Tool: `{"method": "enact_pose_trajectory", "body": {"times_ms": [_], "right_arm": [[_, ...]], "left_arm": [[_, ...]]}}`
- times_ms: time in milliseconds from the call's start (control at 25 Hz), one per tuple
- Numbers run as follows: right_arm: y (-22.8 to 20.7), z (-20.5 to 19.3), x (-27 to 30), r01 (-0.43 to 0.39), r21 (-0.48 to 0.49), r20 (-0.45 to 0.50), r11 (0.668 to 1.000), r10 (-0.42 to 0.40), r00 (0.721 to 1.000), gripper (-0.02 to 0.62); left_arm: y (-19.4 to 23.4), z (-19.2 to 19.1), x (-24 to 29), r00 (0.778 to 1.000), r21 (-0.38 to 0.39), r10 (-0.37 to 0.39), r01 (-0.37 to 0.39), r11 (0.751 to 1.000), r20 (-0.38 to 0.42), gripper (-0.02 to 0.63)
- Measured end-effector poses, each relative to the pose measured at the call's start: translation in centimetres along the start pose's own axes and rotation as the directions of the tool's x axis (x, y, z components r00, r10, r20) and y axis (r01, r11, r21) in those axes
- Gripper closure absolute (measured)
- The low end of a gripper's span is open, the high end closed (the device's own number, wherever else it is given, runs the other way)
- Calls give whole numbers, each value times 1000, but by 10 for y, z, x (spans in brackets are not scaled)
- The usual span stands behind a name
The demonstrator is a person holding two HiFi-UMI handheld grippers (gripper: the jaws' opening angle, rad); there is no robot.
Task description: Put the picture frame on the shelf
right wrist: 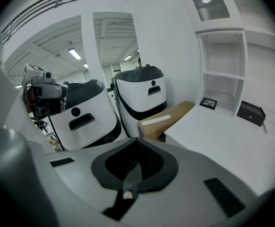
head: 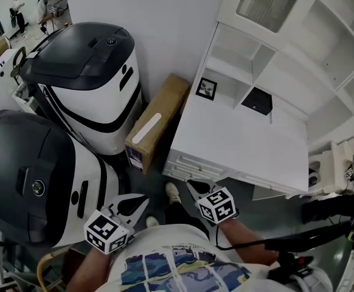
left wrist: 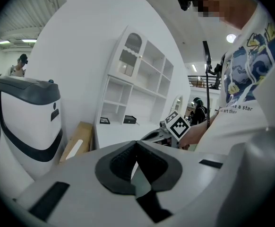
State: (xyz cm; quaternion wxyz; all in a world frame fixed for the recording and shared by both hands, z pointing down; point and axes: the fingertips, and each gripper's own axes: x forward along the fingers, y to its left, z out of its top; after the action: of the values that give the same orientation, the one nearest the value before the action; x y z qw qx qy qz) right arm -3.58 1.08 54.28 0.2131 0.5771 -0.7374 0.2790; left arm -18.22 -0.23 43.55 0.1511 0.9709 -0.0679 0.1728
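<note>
White shelf [head: 228, 69] holds picture frame [head: 206, 88], detail too small; left tool [head: 142, 201], right tool [head: 192, 188] both closed, empty.

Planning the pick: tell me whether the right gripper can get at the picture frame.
Probably yes. The picture frame sits at the back of the white cabinet's bare top, nothing lying between it and the right gripper, which is shut and short of the front edge.
</note>
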Motion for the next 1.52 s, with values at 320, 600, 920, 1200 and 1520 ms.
{"method": "enact_pose_trajectory", "body": {"times_ms": [320,600,920,1200,1520], "right_arm": [[11,-8,-7,-16,-5,-1,1000,16,1000,571],[15,-9,-10,-21,-10,7,1000,21,1000,571],[19,-9,-10,-29,-23,10,999,29,1000,571],[22,-10,-10,-25,-21,7,999,25,1000,571],[23,-11,-7,-26,-33,3,999,27,1000,571]], "left_arm": [[-7,-9,-2,1000,-9,-8,7,1000,-18,592],[-10,-18,-3,999,-19,-20,19,1000,-45,592],[-11,-20,-3,999,-23,-16,15,1000,-50,593],[-11,-22,-5,998,-28,-20,19,999,-60,592],[-10,-26,-4,998,-32,-19,17,999,-66,592]]}}
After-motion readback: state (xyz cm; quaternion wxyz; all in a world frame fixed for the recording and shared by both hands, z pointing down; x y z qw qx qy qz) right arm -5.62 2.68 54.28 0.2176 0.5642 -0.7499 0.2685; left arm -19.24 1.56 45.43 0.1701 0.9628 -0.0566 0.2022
